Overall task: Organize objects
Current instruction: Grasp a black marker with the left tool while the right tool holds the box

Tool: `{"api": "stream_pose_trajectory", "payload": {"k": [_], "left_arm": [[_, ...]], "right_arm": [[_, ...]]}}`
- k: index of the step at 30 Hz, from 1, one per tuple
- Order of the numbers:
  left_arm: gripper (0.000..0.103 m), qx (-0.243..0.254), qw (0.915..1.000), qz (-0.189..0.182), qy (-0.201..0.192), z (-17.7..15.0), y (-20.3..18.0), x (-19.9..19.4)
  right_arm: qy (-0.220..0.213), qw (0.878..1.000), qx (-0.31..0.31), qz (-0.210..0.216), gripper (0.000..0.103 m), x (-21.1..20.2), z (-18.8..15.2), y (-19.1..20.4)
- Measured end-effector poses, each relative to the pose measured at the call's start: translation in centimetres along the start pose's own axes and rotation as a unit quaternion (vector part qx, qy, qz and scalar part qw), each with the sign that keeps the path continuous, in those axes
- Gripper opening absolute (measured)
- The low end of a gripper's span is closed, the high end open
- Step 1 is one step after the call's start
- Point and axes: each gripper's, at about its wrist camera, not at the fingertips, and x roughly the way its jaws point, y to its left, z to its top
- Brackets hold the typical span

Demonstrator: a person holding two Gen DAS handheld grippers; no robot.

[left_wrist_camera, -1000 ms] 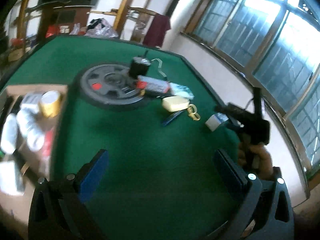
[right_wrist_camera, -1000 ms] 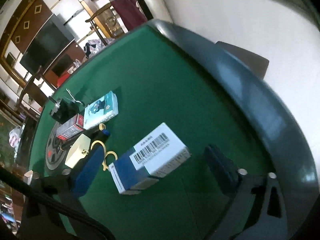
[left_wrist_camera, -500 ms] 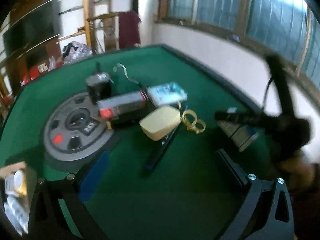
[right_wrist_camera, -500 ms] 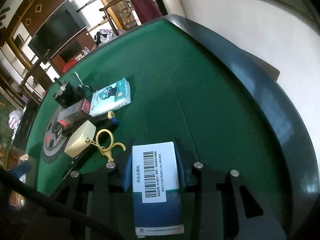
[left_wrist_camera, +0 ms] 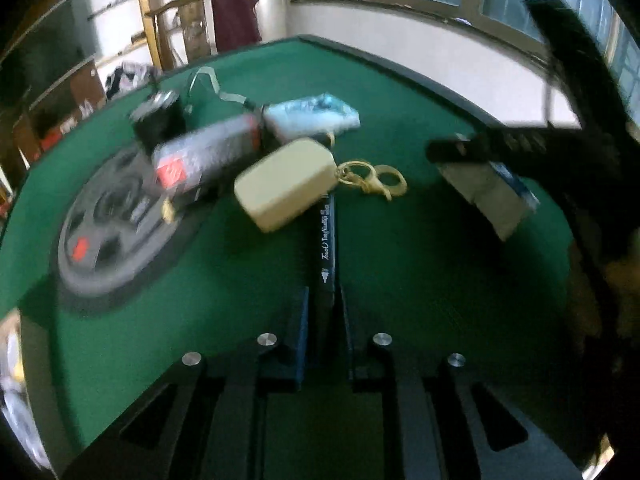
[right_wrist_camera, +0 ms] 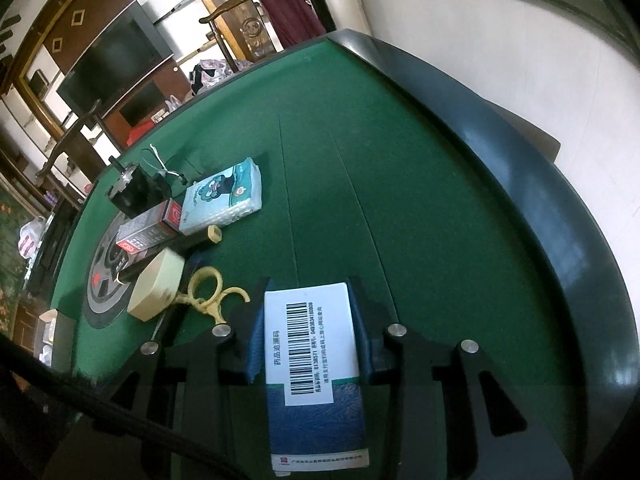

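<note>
We're clamping the left gripper (left_wrist_camera: 325,312) on a black pen (left_wrist_camera: 326,240), its far end tucked under the cream case (left_wrist_camera: 284,182) w/ gold keyring (left_wrist_camera: 370,178), mid-table. The right gripper (right_wrist_camera: 308,320) is squeezing a blue-white medicine box (right_wrist_camera: 312,360) nr the table's (right_wrist_camera: 400,184) right edge. A cardboard box (right_wrist_camera: 50,328) is sitting at the left edge; contents too blurred to tell.

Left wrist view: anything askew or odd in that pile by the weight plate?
Yes. The red and grey carton lies half on the weight plate, half off, so it sits tilted. The cream case rests across the black pen, which the left hand-held gripper grips.
</note>
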Motion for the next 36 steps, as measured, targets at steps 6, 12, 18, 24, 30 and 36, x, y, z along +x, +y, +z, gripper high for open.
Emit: {"api": "stream_pose_trajectory", "payload": {"k": [6,12,18,24,30,36], "left_arm": [[0.02,-0.038,0.9987,-0.033,0.007,-3.6,0.9,-3.6],[0.067,-0.017,0.9997,0.012,-0.011,-1.5,-0.6,-1.8],[0.032,-0.012,0.9993,0.026,-0.023,-0.7,-1.5,0.0],[0.011,-0.049,0.9986,0.008,-0.018,-2.9,-0.4,-2.2],[0.012,-0.093,0.9942,-0.011,-0.053,-6.5,0.6,-6.8],[0.012,-0.117,0.9886,-0.007,-0.094,-8.9,2.8,-11.1]], "right_arm": [[0.0,1.0,0.004,-0.002,0.034,0.1,0.0,0.1],[-0.002,1.0,0.011,0.006,0.034,0.0,0.0,-0.2],[-0.004,1.0,0.022,0.017,0.034,0.0,0.1,-0.5],[-0.005,1.0,0.004,0.03,0.054,0.2,0.1,0.2],[-0.008,0.996,-0.08,-0.036,0.055,0.7,-0.6,2.8],[0.003,0.992,-0.101,-0.072,0.051,-0.3,-2.2,3.5]]}}
